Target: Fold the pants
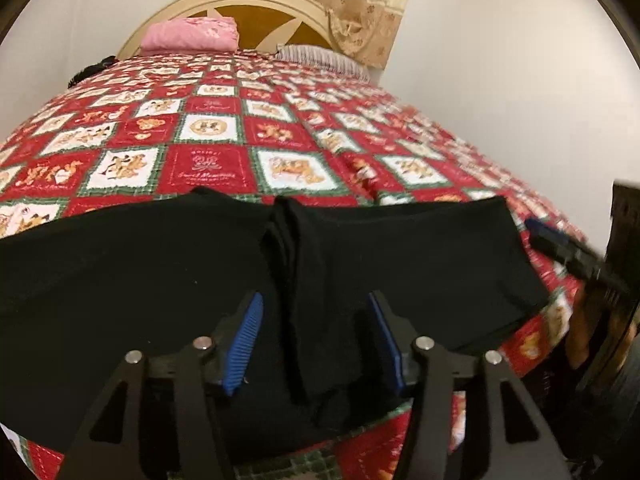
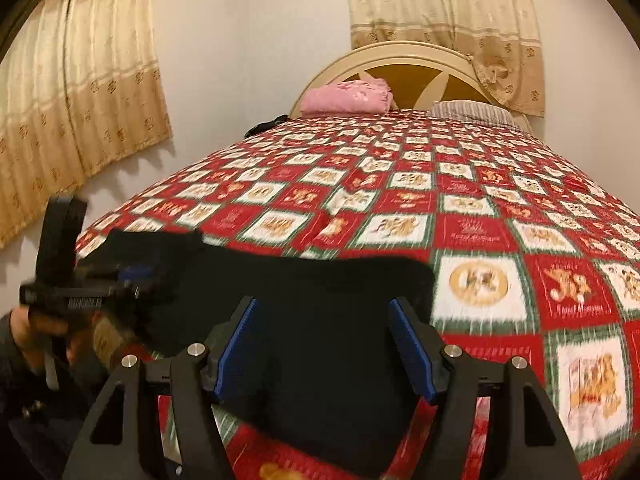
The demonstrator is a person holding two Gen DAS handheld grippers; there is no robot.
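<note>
While both claws stand wide open and hold nothing, the left gripper [image 1: 314, 340] and right gripper [image 2: 322, 344] hover over the black pants [image 1: 400, 256], which lie near the foot of the patchwork quilt [image 1: 280, 128]. Judging by the layered ridge across their middle, the pants look at least partly folded, with any further fold still to do; a pink folded cloth [image 1: 190, 34] sits far off by the headboard [image 1: 256, 4].

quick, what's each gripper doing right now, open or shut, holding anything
Left gripper: open, fingers apart over the black pants, gripping nothing.
Right gripper: open, fingers apart over the pants, gripping nothing.
</note>
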